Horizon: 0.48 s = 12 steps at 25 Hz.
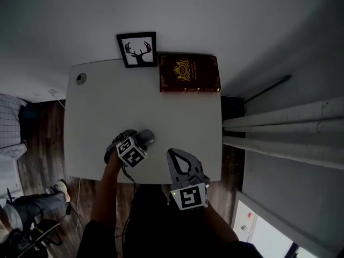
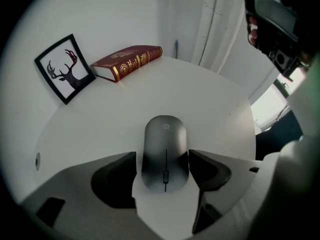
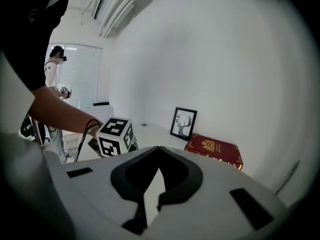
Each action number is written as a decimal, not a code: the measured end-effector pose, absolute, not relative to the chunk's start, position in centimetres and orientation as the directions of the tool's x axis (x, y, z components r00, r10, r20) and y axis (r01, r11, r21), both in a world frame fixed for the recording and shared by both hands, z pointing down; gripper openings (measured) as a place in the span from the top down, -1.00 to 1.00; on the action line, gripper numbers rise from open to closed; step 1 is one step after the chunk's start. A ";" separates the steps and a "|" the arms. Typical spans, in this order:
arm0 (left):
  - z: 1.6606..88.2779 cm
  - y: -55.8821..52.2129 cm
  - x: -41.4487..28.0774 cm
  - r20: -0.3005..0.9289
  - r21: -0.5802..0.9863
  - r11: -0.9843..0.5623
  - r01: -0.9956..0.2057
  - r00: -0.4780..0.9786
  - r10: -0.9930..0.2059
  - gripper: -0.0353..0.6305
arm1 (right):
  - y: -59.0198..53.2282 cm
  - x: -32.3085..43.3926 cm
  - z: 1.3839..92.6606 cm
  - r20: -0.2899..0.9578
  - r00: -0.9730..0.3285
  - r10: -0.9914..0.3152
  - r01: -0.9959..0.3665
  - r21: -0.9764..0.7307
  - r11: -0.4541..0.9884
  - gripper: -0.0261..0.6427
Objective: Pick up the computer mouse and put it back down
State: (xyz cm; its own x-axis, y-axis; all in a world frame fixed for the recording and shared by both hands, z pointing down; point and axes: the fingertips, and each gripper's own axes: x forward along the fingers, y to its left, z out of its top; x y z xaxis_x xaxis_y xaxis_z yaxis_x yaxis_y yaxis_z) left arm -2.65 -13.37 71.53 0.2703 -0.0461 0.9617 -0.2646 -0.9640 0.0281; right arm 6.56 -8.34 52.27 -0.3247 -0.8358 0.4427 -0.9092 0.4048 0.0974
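Right gripper (image 1: 172, 153) is nearest, over the near edge of the white table (image 1: 107, 101). Its jaws are closed tip to tip with nothing between them, and it is angled slightly down. The left gripper (image 2: 162, 155) is just to its left, pointing steeply down at the tabletop with its jaws spread wide. The grey computer mouse (image 2: 165, 146) lies flat on the table right between those jaws. Its scroll-wheel end is toward the gripper body. Its left side shows a thin gap to the pad. The right side is very close, and contact is unclear. Beyond the left gripper, at the far table edge, are a dark red book (image 1: 189, 73) lying flat and a framed deer picture (image 1: 137, 49) just left of the book.
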 end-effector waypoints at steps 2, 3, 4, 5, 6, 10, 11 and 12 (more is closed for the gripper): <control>71.4 -13.4 -2.4 0.961 0.068 -0.966 -0.249 0.276 -0.004 -0.03 | -8.3 6.6 52.4 0.457 -0.316 -0.832 -0.913 0.092 0.397 0.86; 71.5 -13.5 -2.3 0.962 0.078 -0.967 -0.242 0.273 0.010 -0.03 | -8.3 6.6 52.5 0.464 -0.312 -0.829 -0.914 0.090 0.395 0.86; 71.5 -13.6 -2.3 0.963 0.085 -0.968 -0.236 0.269 0.019 -0.02 | -8.3 6.7 52.7 0.469 -0.309 -0.828 -0.916 0.089 0.392 0.86; 71.5 -13.7 -2.3 0.964 0.089 -0.969 -0.231 0.264 0.026 0.00 | -8.3 6.8 52.8 0.471 -0.306 -0.827 -0.917 0.088 0.389 0.86; 71.5 -13.8 -2.3 0.966 0.090 -0.970 -0.225 0.259 0.029 0.02 | -8.3 6.9 52.9 0.472 -0.305 -0.827 -0.918 0.087 0.387 0.86; 71.4 -13.6 -2.2 0.962 0.064 -0.973 -0.223 0.272 0.001 0.05 | -8.3 7.1 53.0 0.474 -0.309 -0.825 -0.917 0.081 0.391 0.86; 71.3 -13.5 -2.2 0.959 0.054 -0.971 -0.233 0.283 -0.014 0.06 | -8.3 7.1 53.0 0.475 -0.312 -0.823 -0.915 0.082 0.394 0.86; 71.2 -13.4 -2.3 0.956 0.046 -0.968 -0.247 0.293 -0.029 0.06 | -8.3 7.1 53.1 0.477 -0.315 -0.821 -0.913 0.083 0.399 0.86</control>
State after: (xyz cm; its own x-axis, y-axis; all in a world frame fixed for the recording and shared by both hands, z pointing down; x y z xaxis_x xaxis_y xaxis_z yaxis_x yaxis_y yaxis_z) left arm -2.26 -13.40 71.21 0.2929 -0.0293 0.9557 -0.2467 -0.9680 0.0460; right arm 7.12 -8.28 53.07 -0.3147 -0.8206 0.4771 -0.9133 0.3986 0.0832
